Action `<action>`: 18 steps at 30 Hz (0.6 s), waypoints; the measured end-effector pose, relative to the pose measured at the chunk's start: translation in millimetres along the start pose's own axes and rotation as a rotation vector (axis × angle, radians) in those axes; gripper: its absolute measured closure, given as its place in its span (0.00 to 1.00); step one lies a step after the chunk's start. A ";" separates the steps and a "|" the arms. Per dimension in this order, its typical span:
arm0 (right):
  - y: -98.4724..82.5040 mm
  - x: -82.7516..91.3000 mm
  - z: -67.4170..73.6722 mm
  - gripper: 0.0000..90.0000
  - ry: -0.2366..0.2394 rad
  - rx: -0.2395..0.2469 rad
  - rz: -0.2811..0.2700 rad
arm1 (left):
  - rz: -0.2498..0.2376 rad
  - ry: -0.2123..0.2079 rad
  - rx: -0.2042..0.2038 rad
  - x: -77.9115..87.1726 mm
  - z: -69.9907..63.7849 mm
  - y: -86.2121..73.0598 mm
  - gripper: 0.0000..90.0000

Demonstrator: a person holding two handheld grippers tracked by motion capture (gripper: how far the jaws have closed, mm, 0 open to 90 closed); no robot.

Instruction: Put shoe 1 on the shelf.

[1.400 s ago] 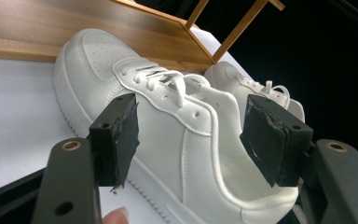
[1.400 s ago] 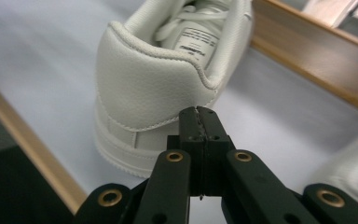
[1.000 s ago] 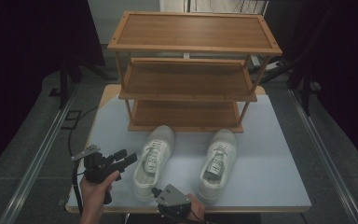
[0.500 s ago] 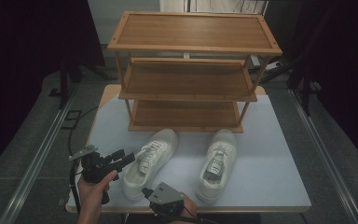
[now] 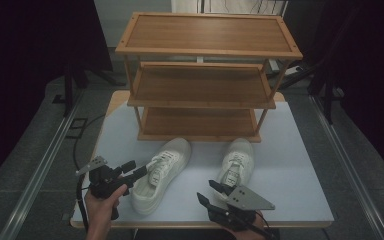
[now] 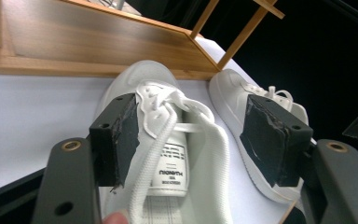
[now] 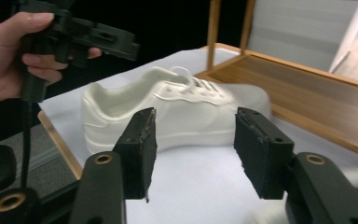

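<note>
Two white sneakers on the worktop [image 5: 300, 165], both just in front of the three-tier wooden shoe rack [image 5: 205, 80], toes toward it. Left sneaker [image 5: 161, 172] angled, right sneaker [image 5: 236, 167] straighter, a gap between them. Left gripper [image 5: 130, 170] hovering right at the left sneaker's heel side, fingers [image 6: 116, 135] spread over the laces, not pinching anything. Right gripper [image 5: 211, 192] nearer the front edge, fingers [image 7: 142, 149] just popped wide, nothing between them.

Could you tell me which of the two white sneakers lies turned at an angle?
The left sneaker, beside the left gripper; the right sneaker points straighter at the rack.
</note>
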State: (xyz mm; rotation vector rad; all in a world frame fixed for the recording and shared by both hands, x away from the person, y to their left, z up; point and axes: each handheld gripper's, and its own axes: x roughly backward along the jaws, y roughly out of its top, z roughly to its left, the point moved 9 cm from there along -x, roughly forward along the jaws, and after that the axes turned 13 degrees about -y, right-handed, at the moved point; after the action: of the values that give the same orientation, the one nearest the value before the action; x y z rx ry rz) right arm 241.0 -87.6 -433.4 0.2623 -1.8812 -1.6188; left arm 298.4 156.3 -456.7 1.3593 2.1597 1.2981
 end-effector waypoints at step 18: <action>-0.4 17.1 -63.8 0.46 -0.148 -0.160 -0.034 | 0.115 0.082 0.017 -30.6 21.5 -17.7 0.42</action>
State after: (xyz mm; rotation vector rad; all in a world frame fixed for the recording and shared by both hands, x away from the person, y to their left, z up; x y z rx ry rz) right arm 264.4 -148.9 -425.5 0.1095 -1.8501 -1.8448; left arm 317.6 139.9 -489.5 1.4819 2.1789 1.4035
